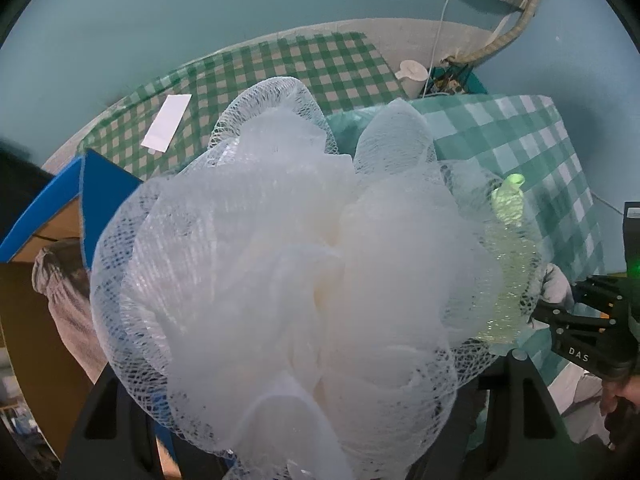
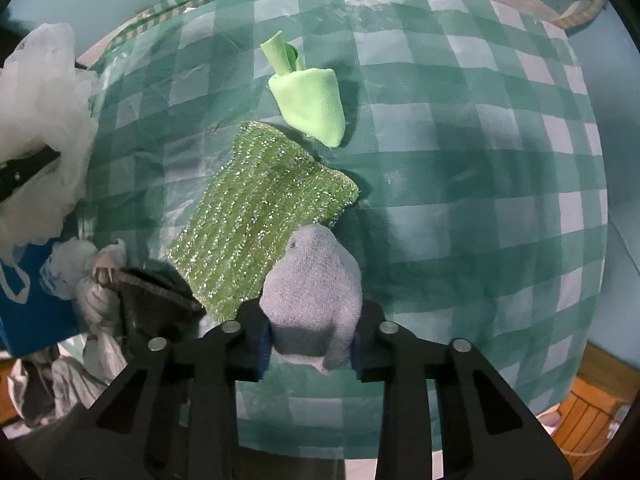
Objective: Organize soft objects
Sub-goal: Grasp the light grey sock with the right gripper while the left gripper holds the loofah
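Right gripper [image 2: 312, 344] pinches a grey knitted cloth [image 2: 312, 280]; left gripper [image 1: 316, 432] apparently clasps a white mesh bath pouf [image 1: 280, 260]; two green cloths remain.

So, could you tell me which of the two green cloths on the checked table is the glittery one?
The larger knitted cloth, lying just beyond the right gripper; the smaller green cloth farther away is smooth and plain.

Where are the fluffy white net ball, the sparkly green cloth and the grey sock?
Fluffy white net ball [image 1: 288, 264], left wrist view, on its bunched middle.
Sparkly green cloth [image 2: 256, 216], right wrist view, on its striped middle.
Grey sock [image 2: 312, 284], right wrist view, on its rounded body.
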Demonstrator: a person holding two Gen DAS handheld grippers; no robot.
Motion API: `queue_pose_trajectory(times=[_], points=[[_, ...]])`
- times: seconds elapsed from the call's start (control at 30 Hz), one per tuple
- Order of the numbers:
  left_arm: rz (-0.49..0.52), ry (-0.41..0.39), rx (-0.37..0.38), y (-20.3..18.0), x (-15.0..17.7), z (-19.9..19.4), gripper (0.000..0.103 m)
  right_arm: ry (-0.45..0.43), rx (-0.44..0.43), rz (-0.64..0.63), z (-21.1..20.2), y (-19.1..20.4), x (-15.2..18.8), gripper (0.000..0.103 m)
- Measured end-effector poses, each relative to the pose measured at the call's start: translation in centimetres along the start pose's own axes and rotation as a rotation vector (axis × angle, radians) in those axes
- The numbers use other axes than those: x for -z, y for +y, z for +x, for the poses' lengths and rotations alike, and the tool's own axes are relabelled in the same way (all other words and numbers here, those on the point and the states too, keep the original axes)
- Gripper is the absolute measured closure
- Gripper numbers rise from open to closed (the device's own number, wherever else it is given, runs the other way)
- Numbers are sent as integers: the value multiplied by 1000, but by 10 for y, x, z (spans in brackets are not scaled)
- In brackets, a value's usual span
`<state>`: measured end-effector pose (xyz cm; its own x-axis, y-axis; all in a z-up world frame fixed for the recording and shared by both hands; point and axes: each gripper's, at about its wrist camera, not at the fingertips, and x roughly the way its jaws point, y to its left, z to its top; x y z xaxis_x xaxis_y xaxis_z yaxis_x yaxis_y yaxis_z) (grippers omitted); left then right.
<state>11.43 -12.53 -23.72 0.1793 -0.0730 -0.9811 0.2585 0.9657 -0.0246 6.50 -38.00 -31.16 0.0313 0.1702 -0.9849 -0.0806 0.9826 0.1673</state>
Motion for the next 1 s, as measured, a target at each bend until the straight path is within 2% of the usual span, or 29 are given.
queue_pose_trajectory(times=[0.3, 1.0], points=[[-17, -51, 24, 2, 8, -29, 31, -61, 4, -70, -36, 13, 11, 77], [-76, -165, 39, 13, 38, -103, 31, -144, -3, -217, -104, 59, -14, 76]])
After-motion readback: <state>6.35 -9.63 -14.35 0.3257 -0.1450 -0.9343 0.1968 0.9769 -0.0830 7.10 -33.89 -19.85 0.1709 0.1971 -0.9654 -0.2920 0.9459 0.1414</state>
